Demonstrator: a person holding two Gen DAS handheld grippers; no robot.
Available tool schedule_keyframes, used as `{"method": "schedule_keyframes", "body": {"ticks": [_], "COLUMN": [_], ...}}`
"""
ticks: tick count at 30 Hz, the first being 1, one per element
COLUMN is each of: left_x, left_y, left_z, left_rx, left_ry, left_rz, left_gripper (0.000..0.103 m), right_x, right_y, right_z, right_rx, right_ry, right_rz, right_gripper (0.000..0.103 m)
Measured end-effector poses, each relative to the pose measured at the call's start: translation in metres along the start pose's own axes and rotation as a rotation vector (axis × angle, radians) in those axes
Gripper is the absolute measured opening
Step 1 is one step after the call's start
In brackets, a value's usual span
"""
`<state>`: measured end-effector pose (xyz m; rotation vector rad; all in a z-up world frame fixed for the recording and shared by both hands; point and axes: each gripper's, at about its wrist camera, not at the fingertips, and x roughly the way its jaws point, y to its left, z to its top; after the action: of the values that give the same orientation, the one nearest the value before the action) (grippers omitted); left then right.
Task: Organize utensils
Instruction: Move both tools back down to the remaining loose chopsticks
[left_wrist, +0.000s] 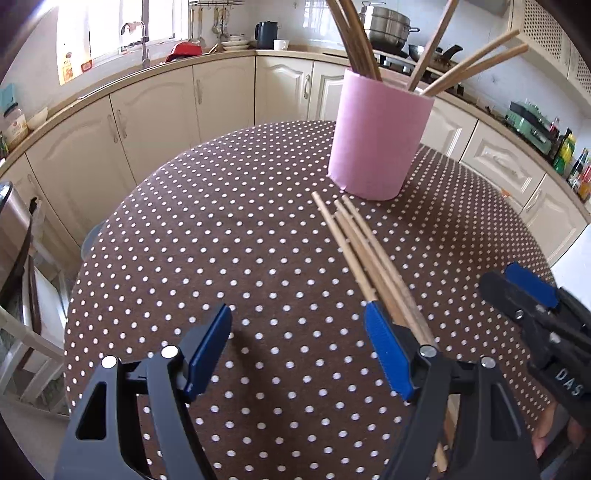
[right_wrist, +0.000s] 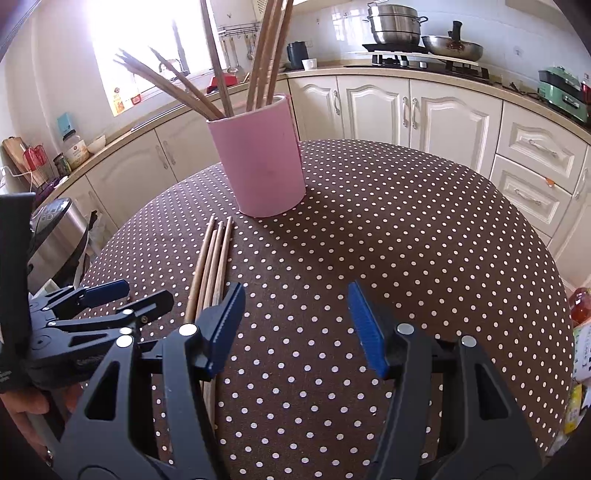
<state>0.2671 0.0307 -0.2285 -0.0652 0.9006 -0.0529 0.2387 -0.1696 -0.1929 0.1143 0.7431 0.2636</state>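
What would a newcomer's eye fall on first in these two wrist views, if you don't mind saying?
Most likely the pink holder, upright near the far side of the polka-dot tablecloth, with long wooden chopsticks fanning out of its top. Next, the loose bundle of chopsticks lying flat on the cloth just in front of it. Both the left gripper and the right gripper stand open and empty near that bundle's close end.

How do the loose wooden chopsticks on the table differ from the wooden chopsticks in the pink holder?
The loose wooden chopsticks lie flat on the brown polka-dot tablecloth; the wooden chopsticks in the pink cylindrical holder stand up, leaning on its rim. The loose ones lie bunched almost parallel; the stored ones fan out. The loose ones lie just in front of the holder, not yet stowed. Both sets look like the same plain light wood.
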Motion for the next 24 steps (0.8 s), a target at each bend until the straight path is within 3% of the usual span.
{"method": "schedule_keyframes", "body": {"ticks": [6,10,17,21,24], "left_x": [0.007,0.011,0.022,0.019,0.014], "left_y": [-0.020,-0.022,-0.031,-0.028,-0.024], "left_z": [0.004,0.004,0.011,0.008,0.002], "left_rx": [0.065,0.054,0.082,0.094,0.105], "left_ry": [0.011,0.020,0.042,0.034,0.023], "left_rz": [0.017,0.013,0.076,0.057,0.048], "left_gripper": [0.074,0.074,0.074,0.073,0.065], "right_x": [0.000,0.001,0.001,0.003,0.004], "right_y": [-0.011,-0.016,-0.017,-0.019,-0.020], "right_z": [0.001,0.001,0.001,0.001,0.001], "right_rx": [0.041,0.049,0.048,0.053,0.054], "right_ry": [0.008,0.017,0.024,0.025,0.031], "right_rz": [0.006,0.006,0.009,0.011,0.012], "right_gripper": [0.058,0.058,0.058,0.058,0.058]}}
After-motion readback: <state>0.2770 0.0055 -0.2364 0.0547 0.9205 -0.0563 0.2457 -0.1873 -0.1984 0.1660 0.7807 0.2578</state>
